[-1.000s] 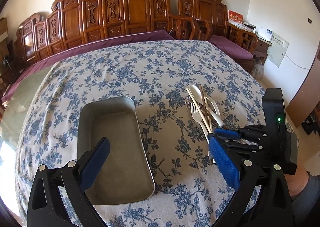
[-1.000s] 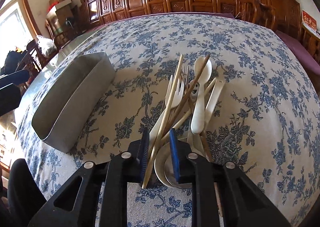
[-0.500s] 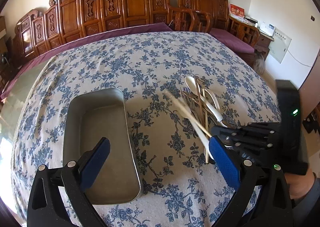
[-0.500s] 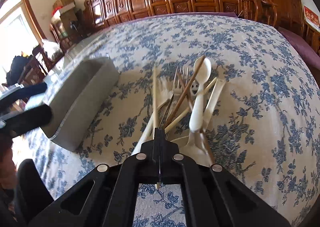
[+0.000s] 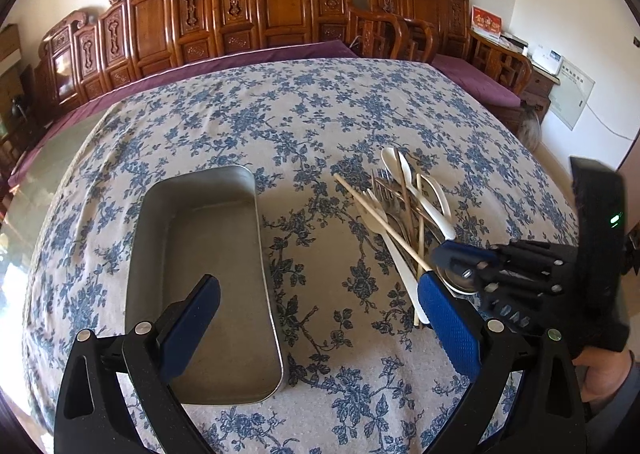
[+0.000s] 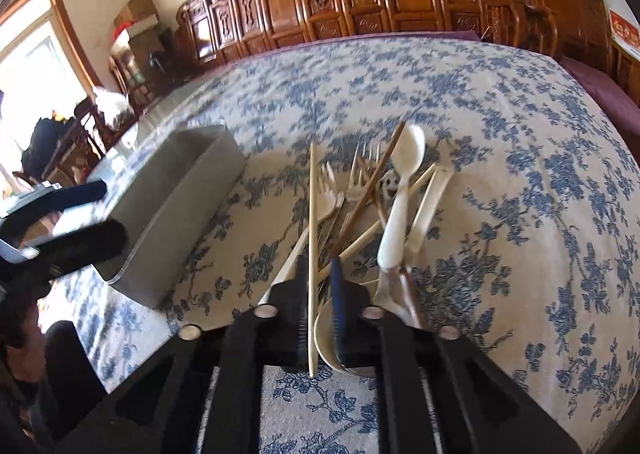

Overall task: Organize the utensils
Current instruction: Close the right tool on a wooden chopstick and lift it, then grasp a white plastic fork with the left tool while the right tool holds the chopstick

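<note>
A pile of utensils (image 5: 404, 209) lies on the floral tablecloth: white spoons, forks, chopsticks. It also shows in the right wrist view (image 6: 384, 197). My right gripper (image 6: 319, 274) sits at the pile's near end with a pale chopstick (image 6: 313, 221) between its fingers, which stand a little apart around it; it also shows in the left wrist view (image 5: 434, 266). A grey metal tray (image 5: 200, 274) lies empty to the left, also in the right wrist view (image 6: 176, 205). My left gripper (image 5: 316, 318) is open above the tray's near end.
The floral tablecloth (image 5: 304, 113) covers the table. Carved wooden chairs (image 5: 280, 1) line the far side. A purple cushion (image 5: 472, 77) lies on the bench at the right. The table's glass edge (image 5: 44, 157) shows at the left.
My right gripper shut on the pale chopstick and swung it left, then its fingers parted slightly. The chopstick still lies between them. My left gripper stayed open over the tray.
</note>
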A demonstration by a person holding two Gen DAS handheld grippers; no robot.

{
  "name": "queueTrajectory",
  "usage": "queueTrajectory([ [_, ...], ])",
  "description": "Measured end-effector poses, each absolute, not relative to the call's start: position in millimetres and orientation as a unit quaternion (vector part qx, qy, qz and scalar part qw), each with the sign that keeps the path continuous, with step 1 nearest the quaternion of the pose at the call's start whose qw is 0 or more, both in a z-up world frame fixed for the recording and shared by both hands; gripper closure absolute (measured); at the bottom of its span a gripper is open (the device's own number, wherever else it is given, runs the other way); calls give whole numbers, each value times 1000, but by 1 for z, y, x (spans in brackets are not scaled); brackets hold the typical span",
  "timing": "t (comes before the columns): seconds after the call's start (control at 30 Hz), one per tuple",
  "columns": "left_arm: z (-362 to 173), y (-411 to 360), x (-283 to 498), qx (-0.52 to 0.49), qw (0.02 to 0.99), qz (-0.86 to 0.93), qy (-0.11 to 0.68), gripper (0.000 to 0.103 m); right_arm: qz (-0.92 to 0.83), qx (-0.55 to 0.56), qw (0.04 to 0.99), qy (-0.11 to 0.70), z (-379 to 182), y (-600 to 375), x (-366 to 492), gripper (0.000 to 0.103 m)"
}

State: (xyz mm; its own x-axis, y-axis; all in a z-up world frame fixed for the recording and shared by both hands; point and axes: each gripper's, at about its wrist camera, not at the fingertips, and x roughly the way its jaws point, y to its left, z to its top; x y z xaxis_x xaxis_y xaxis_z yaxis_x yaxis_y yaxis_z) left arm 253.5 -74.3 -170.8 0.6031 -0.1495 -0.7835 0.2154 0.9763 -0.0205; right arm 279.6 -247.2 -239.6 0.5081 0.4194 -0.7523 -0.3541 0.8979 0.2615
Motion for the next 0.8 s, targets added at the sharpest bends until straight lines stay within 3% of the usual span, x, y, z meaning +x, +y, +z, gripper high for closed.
queueTrajectory([
  [0.27, -164, -74, 250, 38, 898, -102, 426, 8, 217, -2, 861, 460, -252, -235, 278, 85],
  [0.37, -166, -76, 250, 40, 897, -102, 427, 8, 224, 16, 854, 470, -254, -238, 280, 97],
  [0.73, -186, -93, 264, 37, 886, -110, 448, 8, 219, 57, 874, 429, -225, -267, 274, 97],
  [0.8, -191, -99, 269, 35, 883, -116, 453, 13, 212, 66, 877, 427, -224, -275, 276, 97],
])
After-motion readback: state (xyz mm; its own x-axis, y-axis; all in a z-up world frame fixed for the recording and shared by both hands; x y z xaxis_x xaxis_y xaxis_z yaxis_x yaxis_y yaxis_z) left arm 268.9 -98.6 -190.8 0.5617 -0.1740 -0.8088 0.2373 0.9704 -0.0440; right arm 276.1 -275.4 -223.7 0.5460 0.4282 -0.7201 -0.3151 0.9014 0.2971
